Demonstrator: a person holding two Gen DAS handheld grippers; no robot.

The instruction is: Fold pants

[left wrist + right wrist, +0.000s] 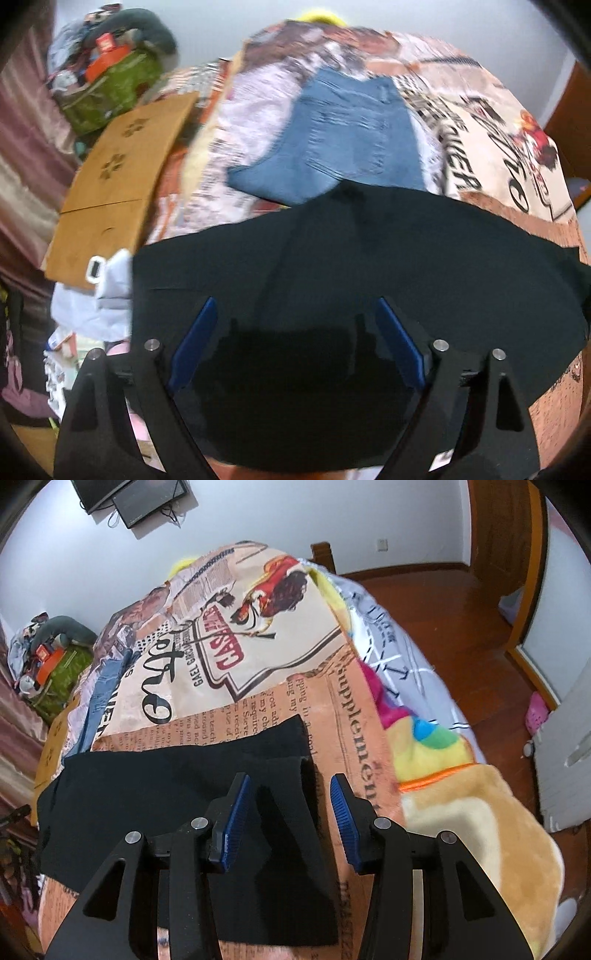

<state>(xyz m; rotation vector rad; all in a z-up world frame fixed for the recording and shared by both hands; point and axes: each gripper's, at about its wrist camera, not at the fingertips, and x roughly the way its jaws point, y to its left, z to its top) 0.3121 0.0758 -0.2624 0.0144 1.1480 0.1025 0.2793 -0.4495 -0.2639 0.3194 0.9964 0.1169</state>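
Black pants [369, 266] lie spread flat on the printed bedspread [491, 140]. They also show in the right wrist view [166, 782], with the leg ends near the gripper. My left gripper [295, 310] is open, its blue pads [195, 339] wide apart just above the black cloth. My right gripper [290, 781] is open over the right edge of the pants, one pad [236, 812] above the cloth, the other [341, 812] above the bedspread [258, 627]. Neither holds anything.
Folded blue jeans [343, 140] lie on the bed beyond the black pants. A cardboard sheet [118, 184] and a pile of bags [107, 74] are at the left. Coloured blankets [436, 746] hang off the bed's right side above a wooden floor [461, 602].
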